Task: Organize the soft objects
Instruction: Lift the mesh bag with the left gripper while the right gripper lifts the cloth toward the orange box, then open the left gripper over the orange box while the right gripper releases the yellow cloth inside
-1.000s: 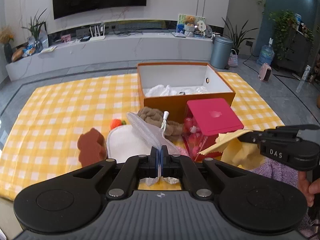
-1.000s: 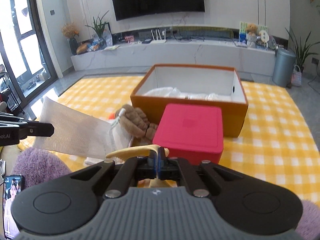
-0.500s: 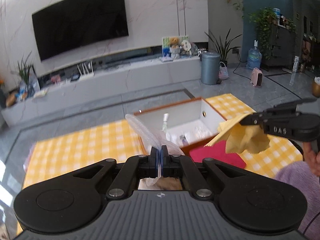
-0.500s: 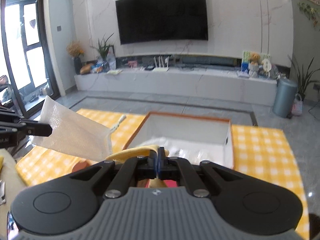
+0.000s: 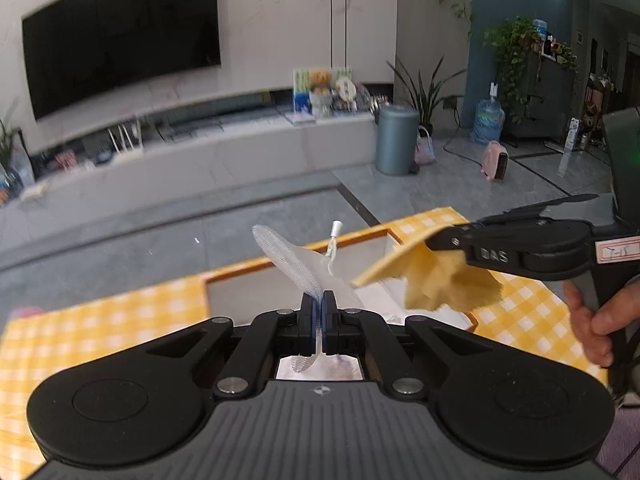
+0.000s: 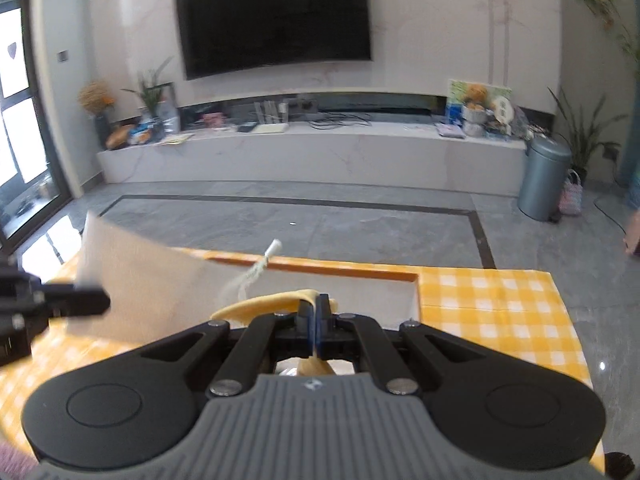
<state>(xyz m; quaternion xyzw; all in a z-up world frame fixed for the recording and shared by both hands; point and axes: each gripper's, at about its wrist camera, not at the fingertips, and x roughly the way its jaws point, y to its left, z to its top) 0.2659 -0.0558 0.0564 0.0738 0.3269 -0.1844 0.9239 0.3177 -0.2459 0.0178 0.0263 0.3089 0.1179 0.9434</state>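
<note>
My left gripper (image 5: 319, 305) is shut on a white mesh bag (image 5: 288, 260) with a drawstring toggle (image 5: 336, 229). It hangs over the orange box (image 5: 296, 260), which is white inside. My right gripper (image 6: 315, 307) is shut on a yellow cloth (image 6: 264, 303). In the left wrist view the same cloth (image 5: 440, 280) dangles from the right gripper (image 5: 436, 242) above the box's right half. In the right wrist view the mesh bag (image 6: 140, 280) hangs at the left from the left gripper (image 6: 105, 304), and the box's far rim (image 6: 340, 270) runs behind it.
A yellow checked cloth (image 5: 100, 320) covers the floor around the box. A hand (image 5: 592, 316) holds the right gripper's handle. Grey tiled floor, a long white TV bench (image 6: 312, 152) and a grey bin (image 6: 544, 178) lie beyond.
Both grippers have carried their loads forward from the pile to over the orange box. The red box and the other soft items have dropped out of view.
</note>
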